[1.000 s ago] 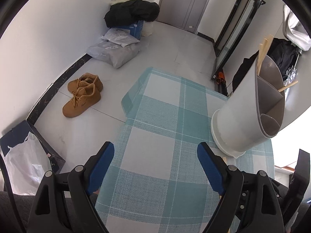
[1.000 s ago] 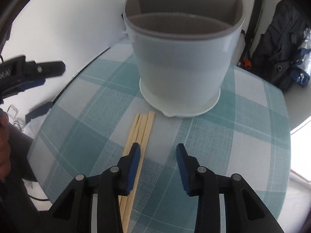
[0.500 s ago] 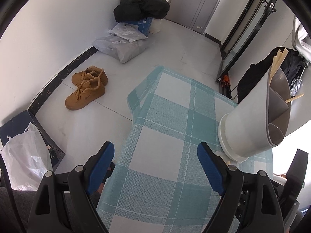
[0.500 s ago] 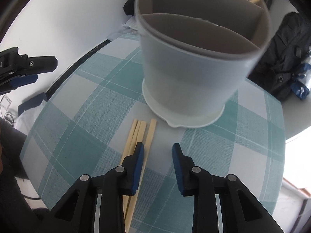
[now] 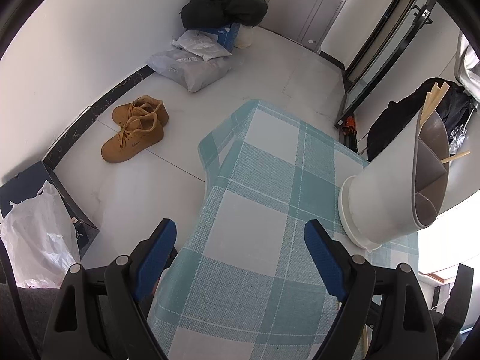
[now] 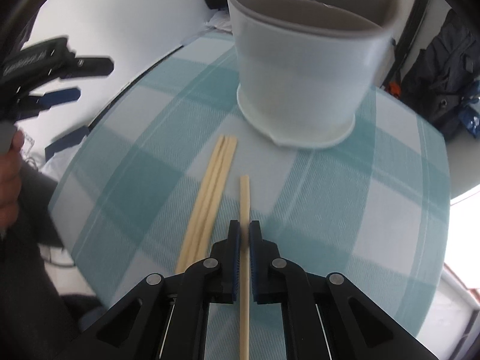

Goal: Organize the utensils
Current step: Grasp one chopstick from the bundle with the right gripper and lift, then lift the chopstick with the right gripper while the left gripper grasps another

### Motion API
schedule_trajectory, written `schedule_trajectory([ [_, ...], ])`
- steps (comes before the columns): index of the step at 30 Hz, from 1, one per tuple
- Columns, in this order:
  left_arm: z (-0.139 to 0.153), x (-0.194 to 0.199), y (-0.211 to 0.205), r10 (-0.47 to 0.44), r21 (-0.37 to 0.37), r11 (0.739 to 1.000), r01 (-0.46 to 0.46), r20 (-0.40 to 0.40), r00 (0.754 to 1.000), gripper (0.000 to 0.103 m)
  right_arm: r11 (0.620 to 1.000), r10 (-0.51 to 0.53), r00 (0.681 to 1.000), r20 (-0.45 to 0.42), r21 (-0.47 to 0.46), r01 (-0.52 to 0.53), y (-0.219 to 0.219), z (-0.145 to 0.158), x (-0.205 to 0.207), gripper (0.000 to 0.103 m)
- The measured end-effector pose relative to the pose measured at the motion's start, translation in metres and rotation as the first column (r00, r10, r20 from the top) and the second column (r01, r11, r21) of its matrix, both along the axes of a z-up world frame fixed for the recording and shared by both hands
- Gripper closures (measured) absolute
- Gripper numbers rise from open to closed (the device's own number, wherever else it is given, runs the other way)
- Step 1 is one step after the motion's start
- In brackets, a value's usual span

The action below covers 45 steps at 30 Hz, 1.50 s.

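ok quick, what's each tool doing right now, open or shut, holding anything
Left tool: open, nothing between its blue pads, above the teal checked tablecloth.
Right tool: jaws have just closed, shut on one pale wooden chopstick.

left gripper (image 6: 57, 69) blurred, holder (image 6: 303, 69) rim cropped

Right gripper (image 6: 244, 231) jaws clamp single chopstick (image 6: 244, 198) (others beside).

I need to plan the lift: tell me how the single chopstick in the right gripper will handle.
The chopstick looks thin, straight wood, so probably stiff and light. The right gripper pinches only a narrow section, so it may pivot or slip. It seems squared like the three loose chopsticks, so unlikely to roll.
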<state>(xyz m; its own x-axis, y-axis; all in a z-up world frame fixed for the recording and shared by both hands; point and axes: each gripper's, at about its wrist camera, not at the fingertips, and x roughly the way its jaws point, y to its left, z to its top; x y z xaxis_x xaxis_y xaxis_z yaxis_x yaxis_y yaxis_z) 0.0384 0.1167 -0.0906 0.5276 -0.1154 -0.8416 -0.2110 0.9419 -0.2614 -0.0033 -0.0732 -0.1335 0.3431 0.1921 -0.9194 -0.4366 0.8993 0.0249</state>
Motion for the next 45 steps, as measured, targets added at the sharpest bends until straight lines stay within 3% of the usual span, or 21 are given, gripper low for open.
schedule_trajectory([
  [5,0.001,0.0,0.002,0.006,0.005,1.0,-0.006,0.003,1.0,0.019,0.999,0.021,1.0,0.014,-0.029,-0.021,0.009,0.002,-0.005,0.094],
  [9,-0.001,0.0,0.0,0.0,0.017,1.0,0.0,-0.003,1.0,0.019,0.999,0.03,0.999,0.043,-0.024,-0.029,0.011,-0.003,0.013,0.089],
  [13,-0.002,-0.001,-0.001,-0.013,0.034,0.999,0.013,-0.011,1.0,0.019,0.999,0.044,0.997,0.064,-0.007,-0.044,0.02,-0.002,0.023,0.095],
  [17,-0.009,-0.001,-0.01,-0.056,0.032,0.998,0.058,-0.046,0.997,0.019,0.997,-0.006,0.998,0.058,0.079,0.002,0.006,0.004,0.026,0.097],
  [19,-0.012,-0.002,-0.019,-0.099,0.011,0.995,0.1,-0.055,0.994,0.019,0.984,-0.082,0.993,0.08,0.166,0.067,-0.015,0.016,0.028,0.097],
  [21,-0.014,-0.006,-0.034,-0.184,-0.032,0.983,0.183,-0.065,0.981,0.019,0.952,-0.173,0.981,0.085,0.269,0.144,-0.041,0.029,0.029,0.097],
  [23,-0.015,-0.009,-0.052,-0.252,-0.027,0.968,0.251,-0.077,0.965,0.019,0.889,-0.272,0.96,0.068,0.399,0.224,-0.071,0.038,0.032,0.097],
  [26,-0.021,-0.016,-0.076,-0.311,0.014,0.949,0.315,-0.116,0.943,0.019,0.747,-0.423,0.906,-0.005,0.564,0.352,-0.123,0.043,0.031,0.097],
  [29,-0.03,-0.022,-0.094,-0.347,0.015,0.935,0.354,-0.157,0.924,0.019,0.615,-0.528,0.845,-0.083,0.649,0.448,-0.163,0.038,0.025,0.097],
  [31,-0.033,-0.024,-0.101,-0.358,0.038,0.929,0.369,-0.169,0.918,0.019,0.553,-0.566,0.816,-0.118,0.68,0.482,-0.182,0.037,0.02,0.097],
  [35,-0.039,-0.025,-0.111,-0.349,0.111,0.92,0.375,-0.2,0.916,0.019,0.511,-0.592,0.799,-0.106,0.717,0.474,-0.193,0.045,0.017,0.097],
  [40,-0.039,-0.021,-0.116,-0.345,0.171,0.907,0.386,-0.226,0.911,0.019,0.535,-0.599,0.799,-0.041,0.722,0.438,-0.199,0.057,0.01,0.097],
  [43,-0.04,-0.018,-0.113,-0.336,0.163,0.91,0.382,-0.253,0.907,0.019,0.528,-0.596,0.802,-0.037,0.735,0.426,-0.203,0.064,0.002,0.097],
  [45,-0.041,-0.015,-0.113,-0.327,0.161,0.912,0.378,-0.273,0.905,0.019,0.548,-0.593,0.805,-0.016,0.725,0.418,-0.2,0.065,0.002,0.097],
])
